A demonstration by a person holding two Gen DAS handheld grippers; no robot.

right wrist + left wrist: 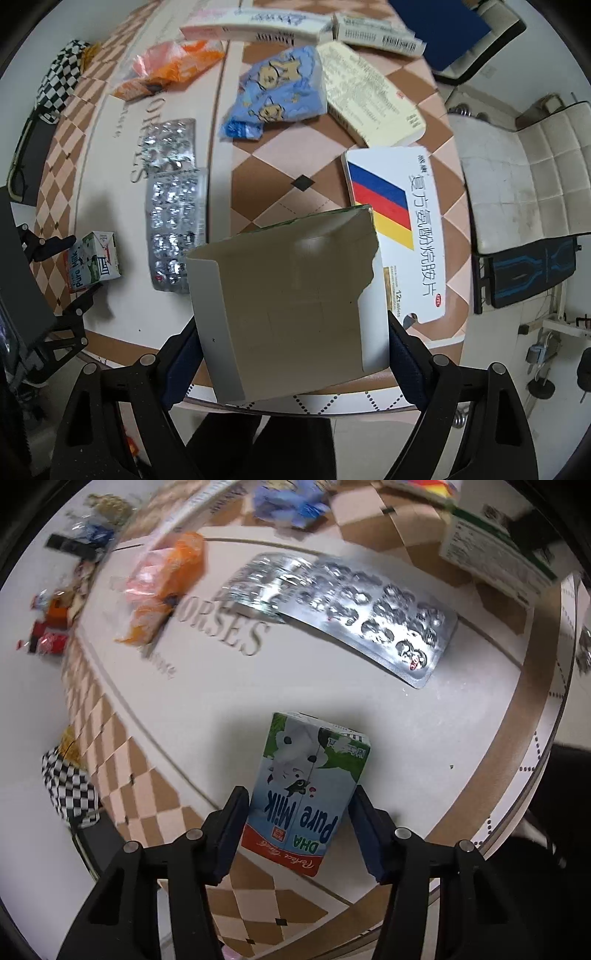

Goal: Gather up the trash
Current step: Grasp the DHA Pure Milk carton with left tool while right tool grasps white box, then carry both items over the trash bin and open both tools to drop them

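A small milk carton point(306, 775), blue and green with "Pure Milk" printed on it, stands on the white middle of the round table point(207, 709). My left gripper point(299, 794) is shut on it, one pad against each side. The right wrist view shows the same carton point(92, 258) at the left, with the left gripper point(75, 271) around it. My right gripper point(291, 326) is shut on an open, torn cardboard box point(288, 295) near the table's front edge. The box's grey inside faces the camera.
Silver blister packs point(173, 206) lie between the two grippers. Farther back are an orange wrapper point(166, 70), a blue bear-print wrapper point(277, 88), a yellow box point(369, 96), a striped medicine box point(402, 236) and more cartons. A white padded chair point(524, 177) stands at the right.
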